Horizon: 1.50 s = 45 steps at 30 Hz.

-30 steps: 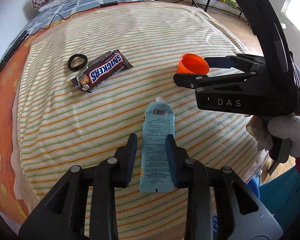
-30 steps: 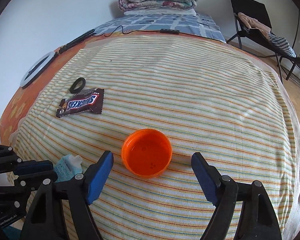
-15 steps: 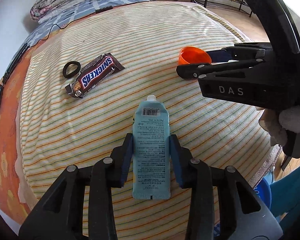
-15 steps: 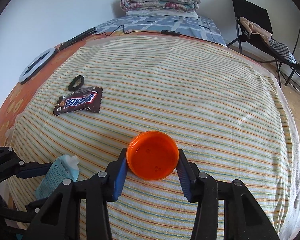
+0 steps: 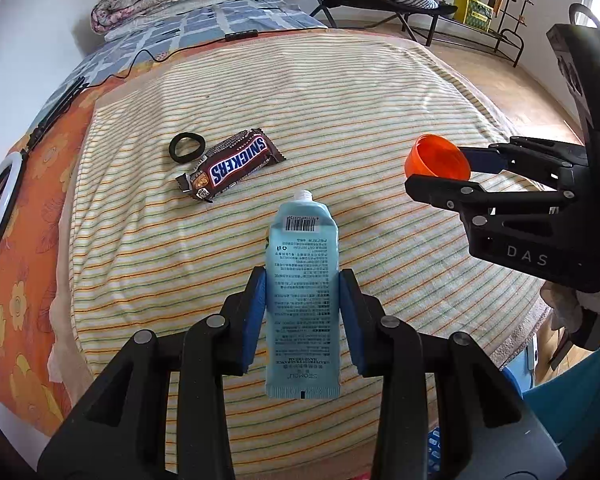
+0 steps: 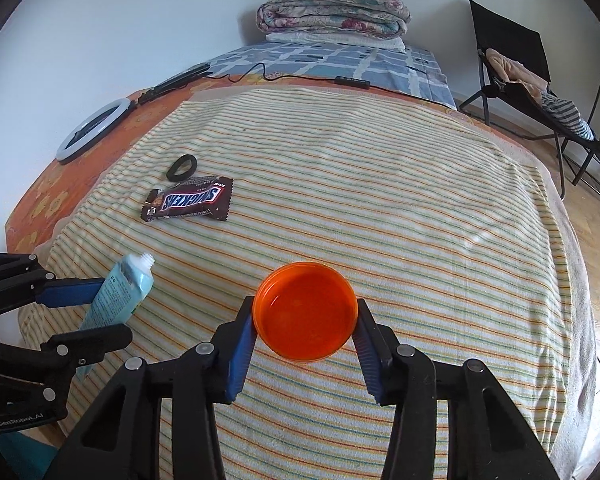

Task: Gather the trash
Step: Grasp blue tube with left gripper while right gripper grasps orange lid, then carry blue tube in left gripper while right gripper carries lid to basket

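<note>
striped bedcover: woven cloth, matt, ribbed | tube: soft plastic, pale blue, satin, printed | orange lid: smooth translucent plastic, glossy | Snickers wrapper: shiny crinkled film | ring: matt black | gripper fingers: matt black plastic, blue pads

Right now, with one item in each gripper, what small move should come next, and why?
Probably lift both clear of the striped blanket: the left gripper clamps the blue tube, the right gripper clamps the orange lid. No bin is visible.
</note>
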Available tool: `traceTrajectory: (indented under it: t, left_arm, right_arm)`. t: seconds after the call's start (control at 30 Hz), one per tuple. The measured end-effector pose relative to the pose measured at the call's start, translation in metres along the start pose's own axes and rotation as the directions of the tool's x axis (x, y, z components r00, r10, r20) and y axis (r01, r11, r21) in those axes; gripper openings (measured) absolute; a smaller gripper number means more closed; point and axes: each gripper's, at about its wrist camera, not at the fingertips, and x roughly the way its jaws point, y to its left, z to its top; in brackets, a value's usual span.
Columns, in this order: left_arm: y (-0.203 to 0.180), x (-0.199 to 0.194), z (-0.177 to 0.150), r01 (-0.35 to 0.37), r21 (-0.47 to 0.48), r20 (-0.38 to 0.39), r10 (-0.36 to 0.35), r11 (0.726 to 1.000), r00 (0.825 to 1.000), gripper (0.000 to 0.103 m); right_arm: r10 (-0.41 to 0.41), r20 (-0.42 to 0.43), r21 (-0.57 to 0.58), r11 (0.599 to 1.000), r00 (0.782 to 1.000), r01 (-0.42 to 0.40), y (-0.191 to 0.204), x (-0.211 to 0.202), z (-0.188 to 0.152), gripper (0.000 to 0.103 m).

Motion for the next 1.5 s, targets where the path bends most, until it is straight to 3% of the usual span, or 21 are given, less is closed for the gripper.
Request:
traceTrajectory:
  t: [0.63, 1.07, 1.5]
  left_arm:
    - [-0.015, -0.059, -0.038, 0.089, -0.083, 0.049, -0.085, 0.993, 0.995, 0.036]
    - [-0.036, -0.096, -0.089, 0.057, -0.071, 0.089, -0.051, 0.996, 0.995, 0.036]
    - [-0.054, -0.083, -0.145, 0.077, -0.076, 0.013, -0.076, 0.994, 0.997, 0.036]
  right_arm:
    - [0.044, 0.066, -0.061, 0.997, 0.997, -0.040, 0.026, -0.079, -0.044, 0.048]
    - [0.100, 0.052, -0.064, 0.993, 0.994, -0.096, 0.050, -0.121, -0.102, 0.048]
    - [0.120, 0.002, -0.006, 0.993, 0.993, -0.120, 0.055, -0.130, -0.152, 0.048]
